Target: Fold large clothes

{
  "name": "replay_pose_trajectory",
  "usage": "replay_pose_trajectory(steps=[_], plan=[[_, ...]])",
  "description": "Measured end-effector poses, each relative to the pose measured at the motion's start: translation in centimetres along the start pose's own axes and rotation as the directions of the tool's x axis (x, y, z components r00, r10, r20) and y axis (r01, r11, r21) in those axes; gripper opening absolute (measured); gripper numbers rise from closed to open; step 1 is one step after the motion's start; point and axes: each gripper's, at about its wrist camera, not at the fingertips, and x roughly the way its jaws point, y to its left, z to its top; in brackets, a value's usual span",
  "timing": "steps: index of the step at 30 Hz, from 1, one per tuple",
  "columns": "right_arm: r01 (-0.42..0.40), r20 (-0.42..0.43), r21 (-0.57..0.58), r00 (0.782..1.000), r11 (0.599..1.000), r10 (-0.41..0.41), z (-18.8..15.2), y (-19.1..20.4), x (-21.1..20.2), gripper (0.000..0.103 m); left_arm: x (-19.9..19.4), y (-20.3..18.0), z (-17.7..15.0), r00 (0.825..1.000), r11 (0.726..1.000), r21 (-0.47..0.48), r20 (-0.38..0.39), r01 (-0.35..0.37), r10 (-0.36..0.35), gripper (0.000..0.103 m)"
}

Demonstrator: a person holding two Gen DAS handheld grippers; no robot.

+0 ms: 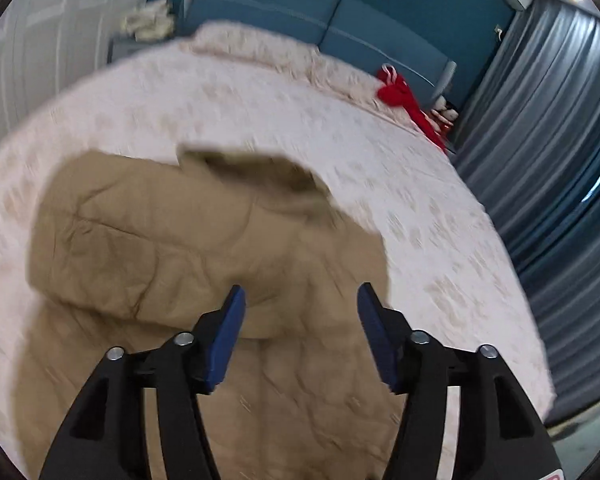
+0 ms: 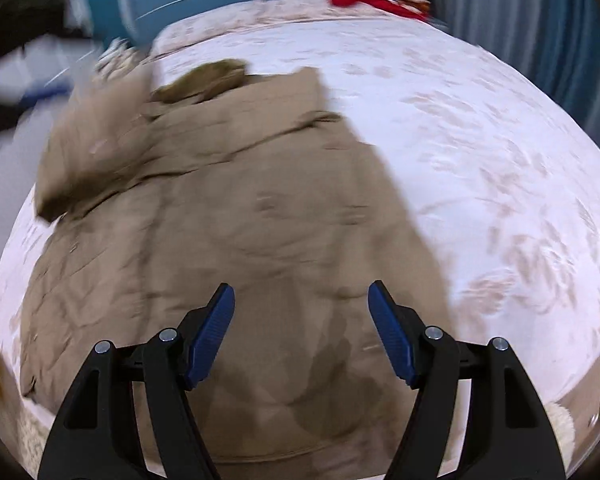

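Here the tan coat (image 1: pixel 172 240) lies spread on the bed (image 1: pixel 420 208), one sleeve folded across. Both the left gripper (image 1: pixel 300 300) and right gripper (image 2: pixel 302 300) hang over it, jaws wide apart, holding nothing. Next likely comes gripping an edge for another fold.

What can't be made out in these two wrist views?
- Tan coat: near hem cut off behind the right gripper and the frame's lower edge, right wrist view.
- Coat seams and fastenings: lost to motion blur in both views.
- Red item at the bed's far edge: too small and blurred to identify.
- Left gripper: open, hides the coat below it.
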Motion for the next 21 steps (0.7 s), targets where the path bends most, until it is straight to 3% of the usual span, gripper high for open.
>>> replay_pose_trajectory(steps=[3, 5, 8, 10, 13, 16, 21], plan=[[-0.004, 0.000, 0.032, 1.000, 0.999, 0.004, 1.4, -1.8, 0.9, 0.067, -0.5, 3.2, -3.7, 1.000, 0.995, -0.095, -0.021, -0.024, 0.023, 0.069], [-0.022, 0.005, 0.020, 1.000, 1.000, 0.022, 2.4, -1.6, 1.5, 0.067, -1.1, 5.7, -5.0, 0.995, 0.987, -0.124, -0.021, -0.101, 0.099, 0.069], [-0.069, 0.017, -0.008, 0.997, 0.998, 0.070, 4.4, 0.2, 2.6, 0.067, -1.5, 10.6, -5.9, 0.963, 0.951, -0.152, -0.034, -0.270, 0.268, 0.069], [-0.101, 0.024, -0.030, 0.995, 0.994, 0.101, 5.6, 2.2, 3.3, 0.068, -1.3, 13.9, -5.9, 0.923, 0.912, -0.148, -0.081, -0.383, 0.375, 0.068], [-0.164, 0.020, -0.042, 0.986, 0.986, 0.165, 7.3, 5.2, 4.8, 0.067, -2.4, 18.0, -6.3, 0.900, 0.881, -0.183, -0.090, -0.436, 0.426, 0.068], [-0.226, -0.007, -0.024, 0.974, 0.974, 0.226, 8.5, 7.6, 6.6, 0.067, -2.2, 19.5, -5.8, 0.883, 0.863, -0.185, -0.084, -0.469, 0.462, 0.068], [-0.257, -0.063, 0.011, 0.964, 0.966, 0.258, 10.2, 10.2, 10.3, 0.067, -1.3, 21.3, -5.2, 0.876, 0.862, -0.158, -0.090, -0.482, 0.473, 0.068]])
